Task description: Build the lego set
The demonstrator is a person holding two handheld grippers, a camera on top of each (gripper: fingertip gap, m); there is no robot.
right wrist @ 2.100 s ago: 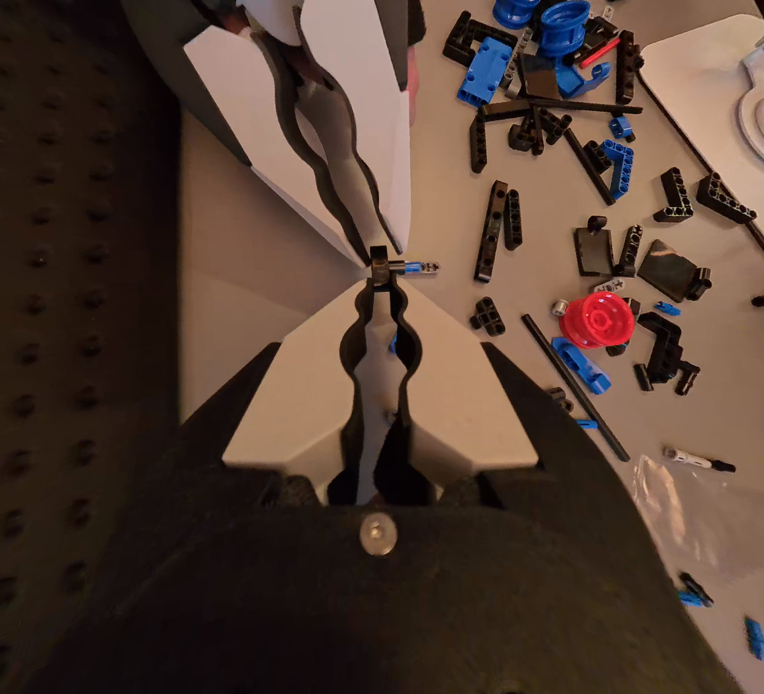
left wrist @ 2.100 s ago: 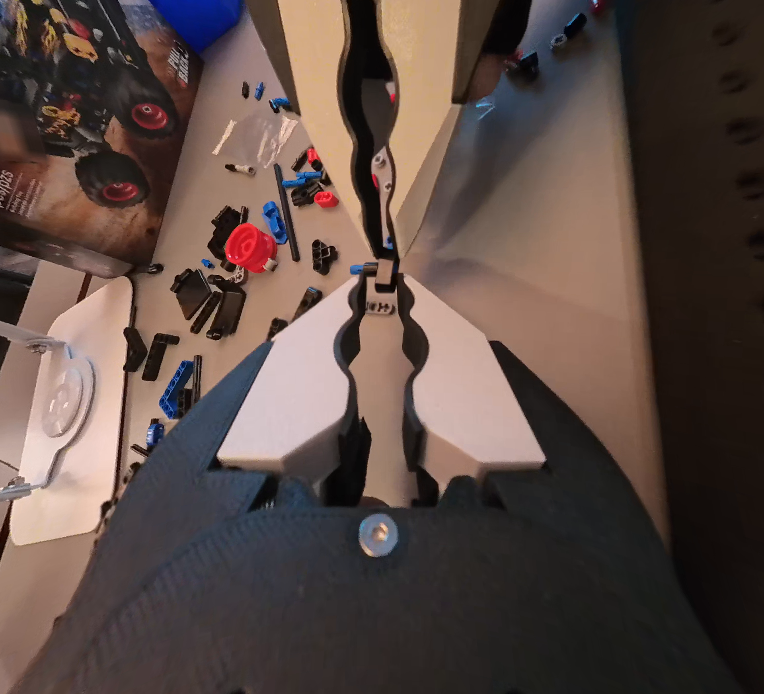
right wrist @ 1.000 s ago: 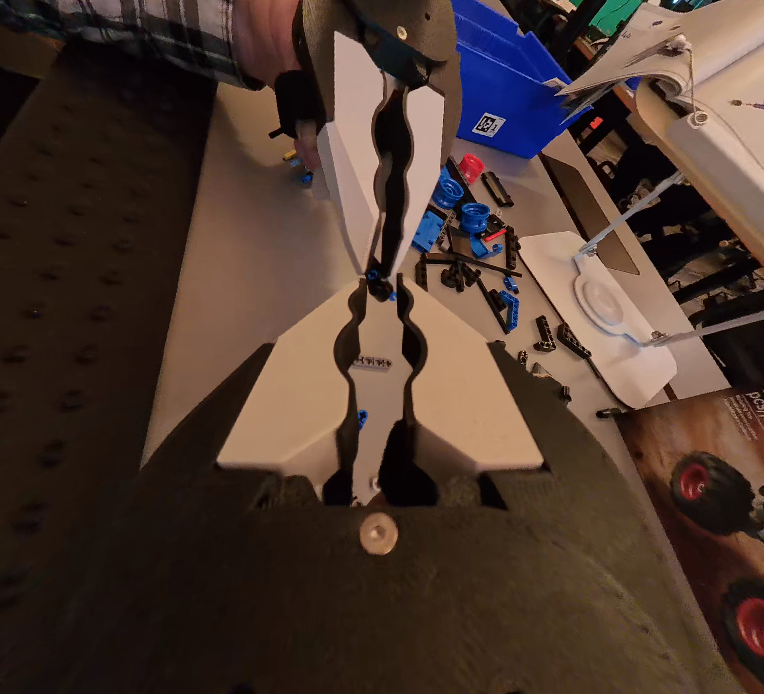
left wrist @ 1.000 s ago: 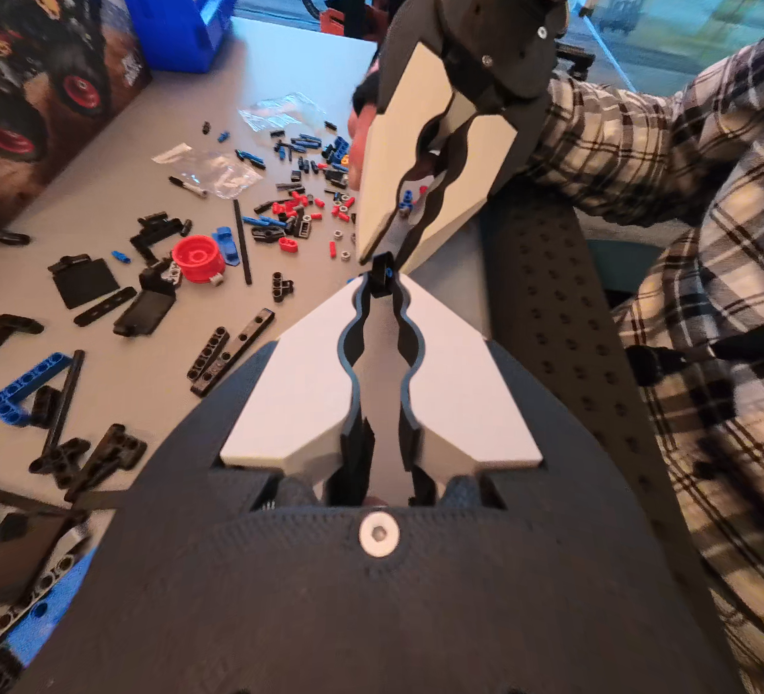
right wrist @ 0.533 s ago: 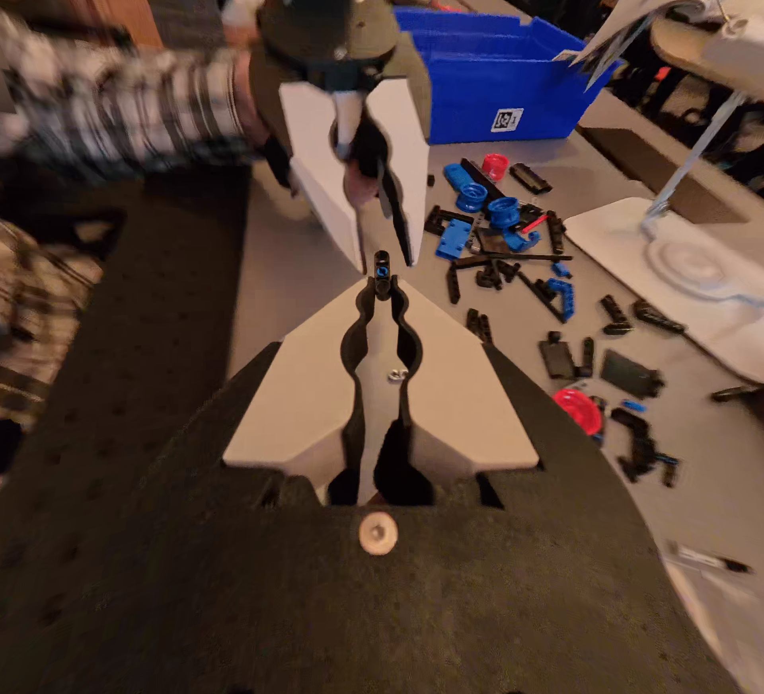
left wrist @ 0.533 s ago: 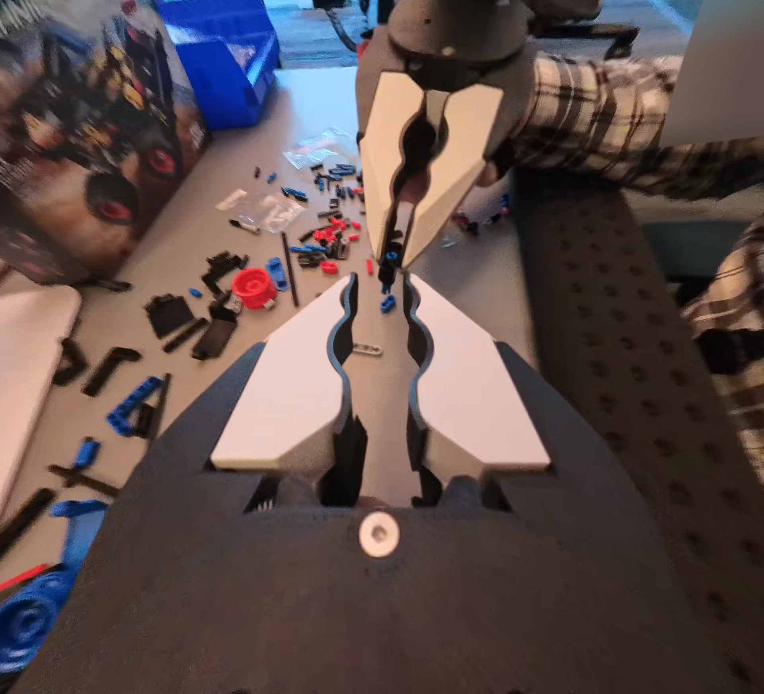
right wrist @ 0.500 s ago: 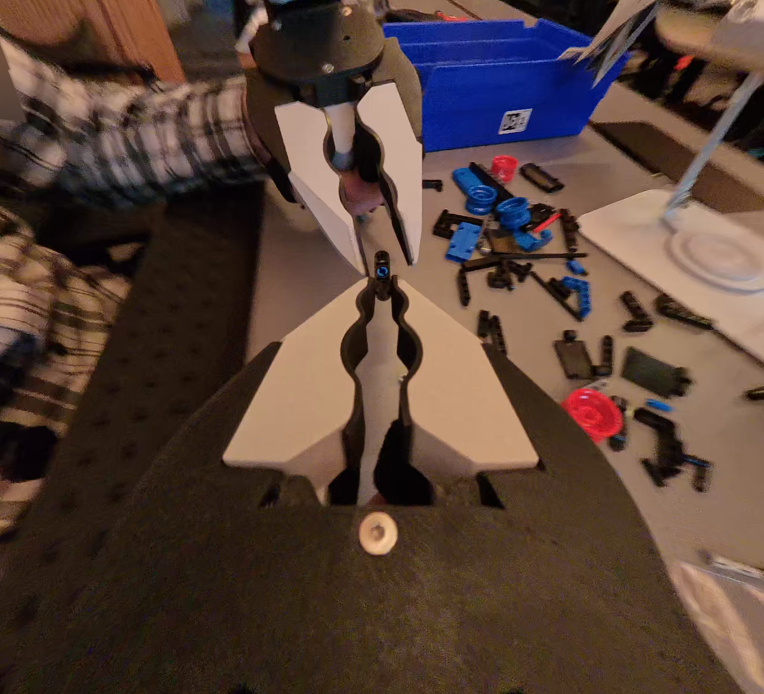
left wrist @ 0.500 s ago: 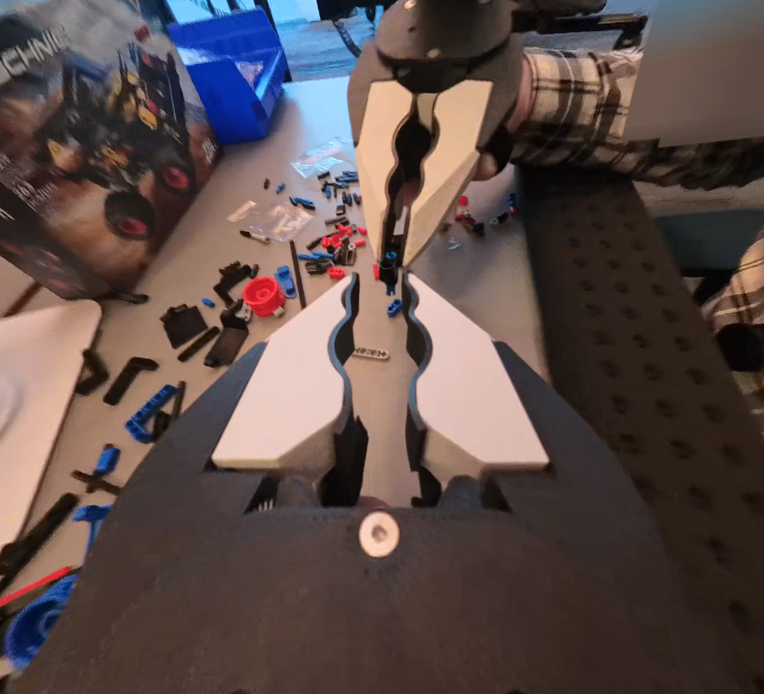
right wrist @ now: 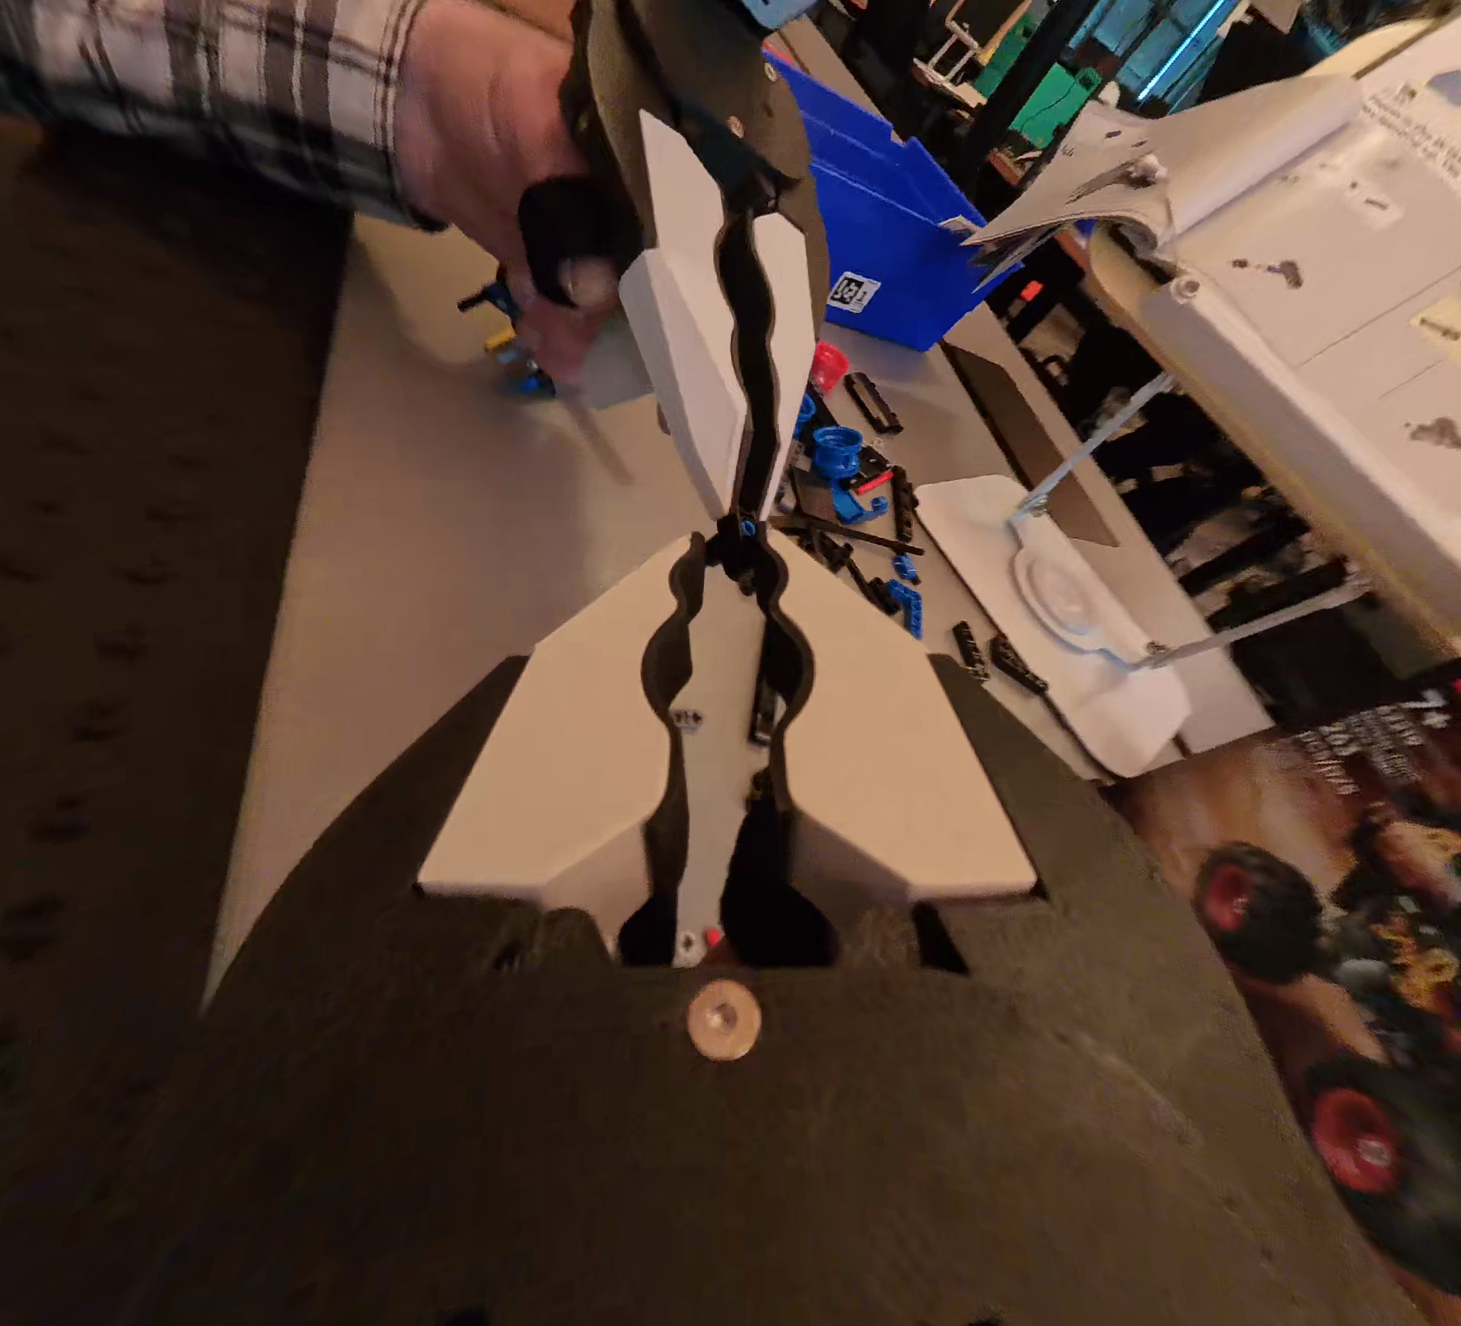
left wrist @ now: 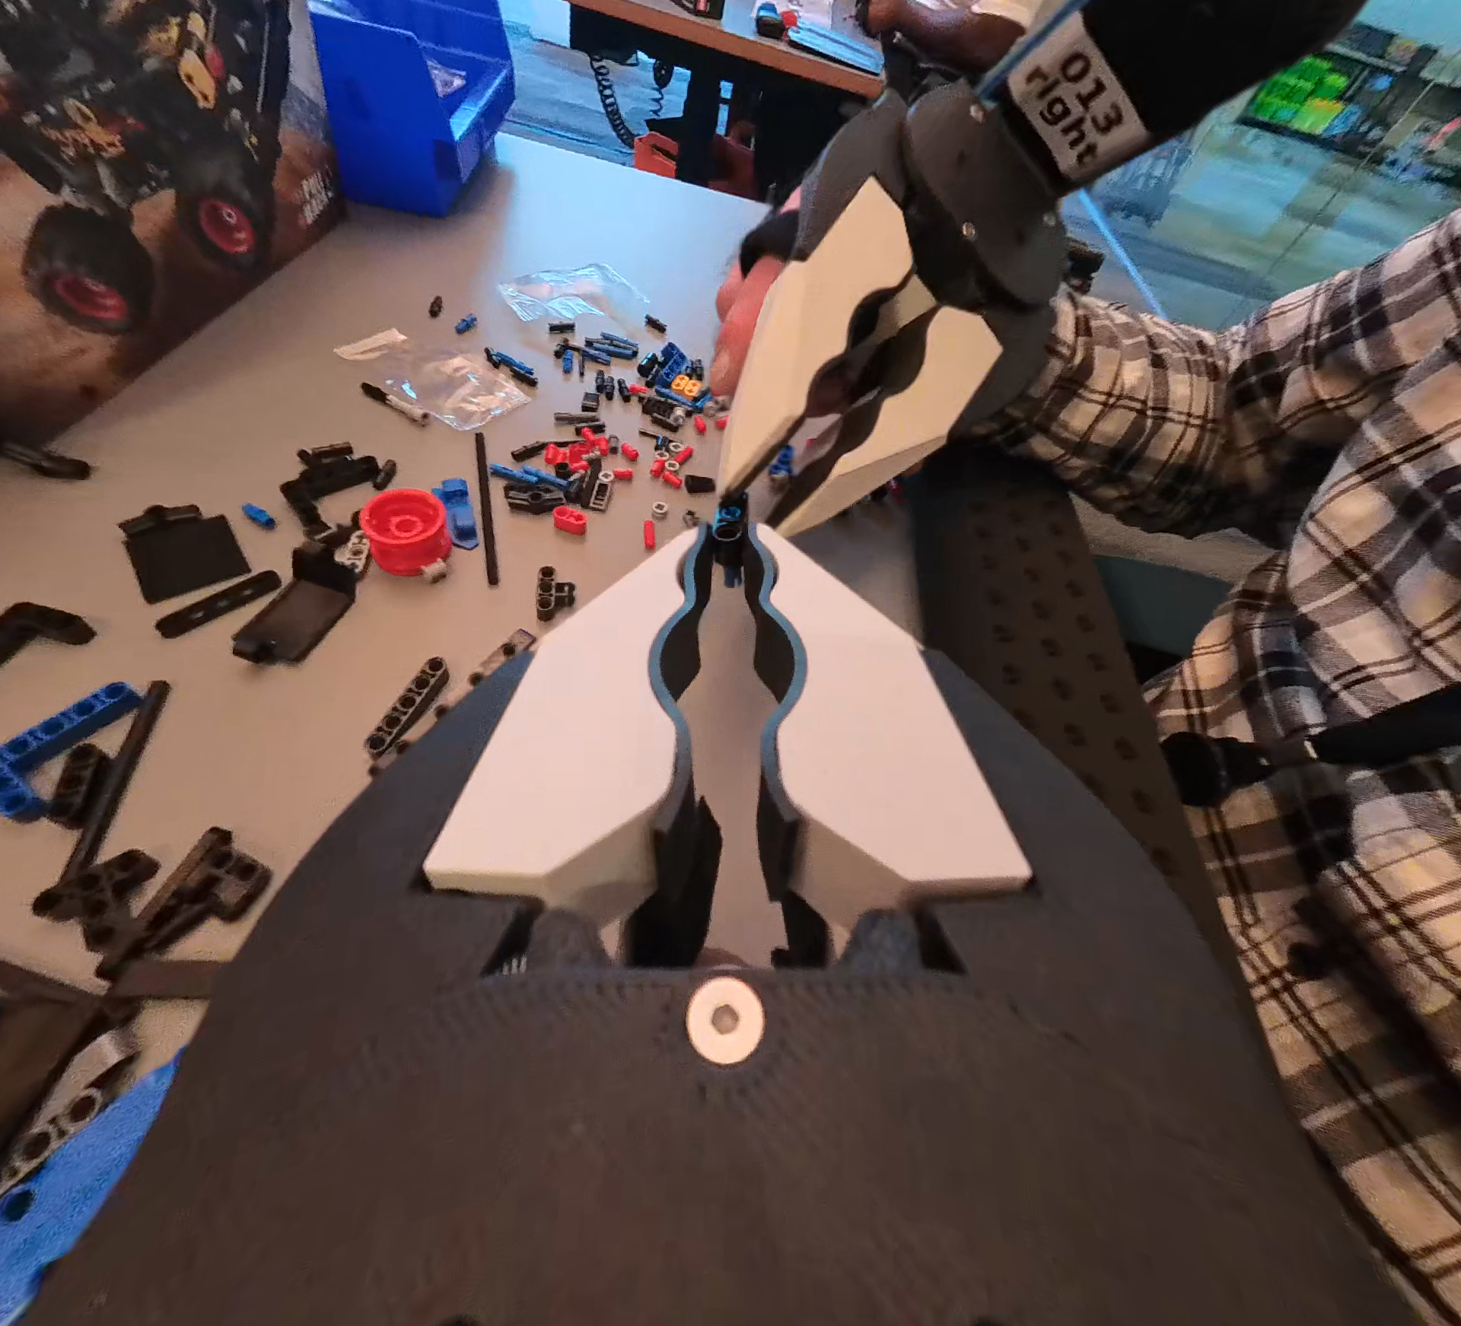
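A small black connector with a blue pin (left wrist: 727, 533) is held in the air between both grippers, above the grey table (left wrist: 261, 371). My left gripper (left wrist: 729, 547) is shut on its near end. My right gripper (left wrist: 749, 504) reaches in from the upper right, tip to tip with the left one. In the right wrist view my right gripper (right wrist: 737, 554) is shut on the black piece (right wrist: 735, 561). The left gripper (right wrist: 747, 515) comes down from above onto the blue pin (right wrist: 746, 526). The piece is mostly hidden by the fingertips.
Loose black, blue and red parts (left wrist: 601, 450) lie across the table, with a red wheel hub (left wrist: 405, 531) and plastic bags (left wrist: 451, 379). The set's box (left wrist: 142, 126) and a blue bin (left wrist: 395, 71) stand at the back left. A black perforated mat (left wrist: 1020, 656) edges the table. A white stand base (right wrist: 1059, 608) is on the right. The tips of both grippers are at nearly the same place. From either gripper's tips it is about 15 cm to the red wheel hub (left wrist: 405, 531).
Half a second ago my left gripper was open, just short of the piece the right gripper held. Now it has closed on the piece. Both grippers have tilted.
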